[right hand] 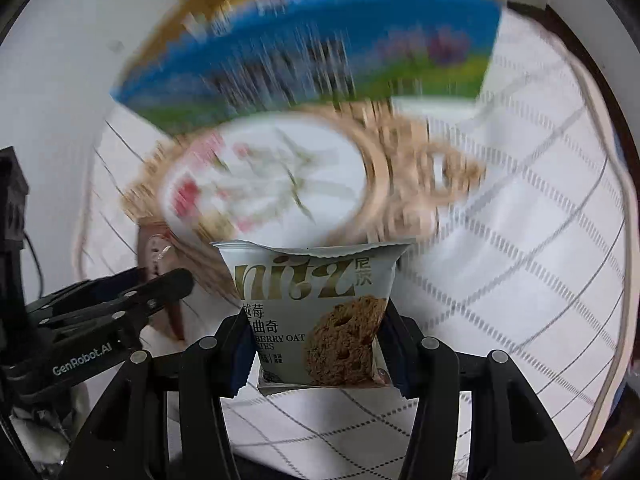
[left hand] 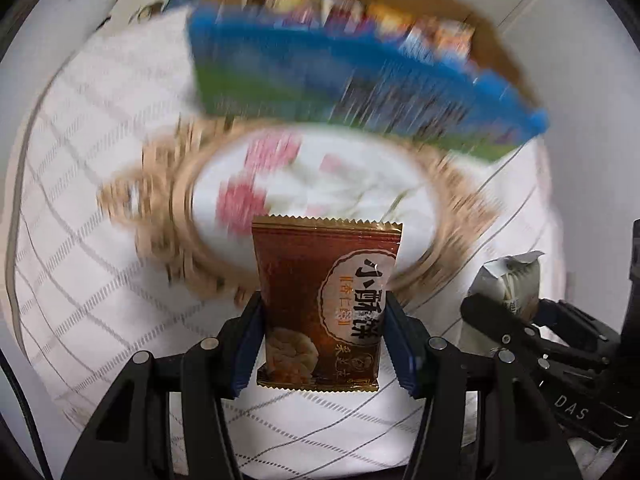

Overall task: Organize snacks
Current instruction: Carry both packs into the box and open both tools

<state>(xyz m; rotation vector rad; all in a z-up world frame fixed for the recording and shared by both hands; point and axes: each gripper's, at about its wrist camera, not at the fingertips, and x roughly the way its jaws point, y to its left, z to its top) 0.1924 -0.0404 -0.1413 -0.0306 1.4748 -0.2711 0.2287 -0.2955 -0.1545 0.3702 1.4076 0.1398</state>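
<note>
My left gripper [left hand: 324,312] is shut on a brown and gold biscuit packet [left hand: 324,300] and holds it upright above the near edge of a woven basket [left hand: 168,208] with a floral cloth lining. My right gripper [right hand: 316,328] is shut on a white oat cookie packet [right hand: 320,312], also held just before the basket [right hand: 404,184]. The right gripper with its white packet [left hand: 508,280] shows at the right of the left wrist view. The left gripper with the brown packet [right hand: 154,252] shows at the left of the right wrist view.
A blue and green box [left hand: 320,76] lies behind the basket; it also shows in the right wrist view [right hand: 304,48]. A cardboard box with several snack packets [left hand: 360,12] stands further back. A white checked tablecloth [left hand: 100,240] covers the table. The background is blurred.
</note>
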